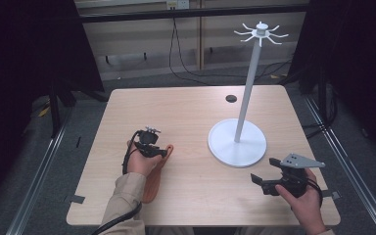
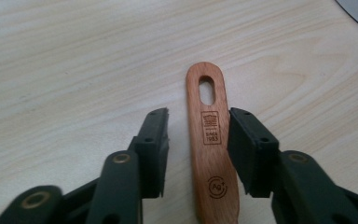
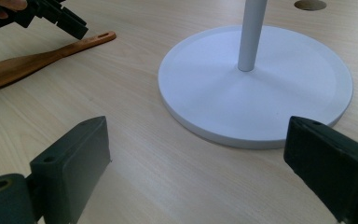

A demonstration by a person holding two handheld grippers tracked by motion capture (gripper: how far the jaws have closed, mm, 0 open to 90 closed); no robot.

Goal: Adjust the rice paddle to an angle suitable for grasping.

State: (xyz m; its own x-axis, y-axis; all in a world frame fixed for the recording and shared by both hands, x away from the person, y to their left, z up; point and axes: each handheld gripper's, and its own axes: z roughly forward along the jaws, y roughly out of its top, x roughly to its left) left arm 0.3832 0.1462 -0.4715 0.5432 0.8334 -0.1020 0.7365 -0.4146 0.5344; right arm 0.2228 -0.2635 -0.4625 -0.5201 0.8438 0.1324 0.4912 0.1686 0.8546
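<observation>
- My left claw (image 2: 198,156) hangs over the wooden spatula (image 2: 212,154), well to the left of the white stand (image 1: 237,143). Its jaws stand apart, one on each side of the handle, and neither pad presses on the wood.
- The wooden spatula lies flat on the desk (image 1: 191,112), left of the stand and apart from its base. Its handle end, with a slotted hole and burnt-in marks, points toward the stand; the broad blade lies on the far side from the stand, toward me.
- The white stand rises right of the desk's middle: a round flat base, a thin pole, a ring of hooks on top.
- My right claw (image 1: 260,182) sits just in front of the stand's base, at its right side, pointing left. Its jaws are wide apart with only bare desk between them.
</observation>
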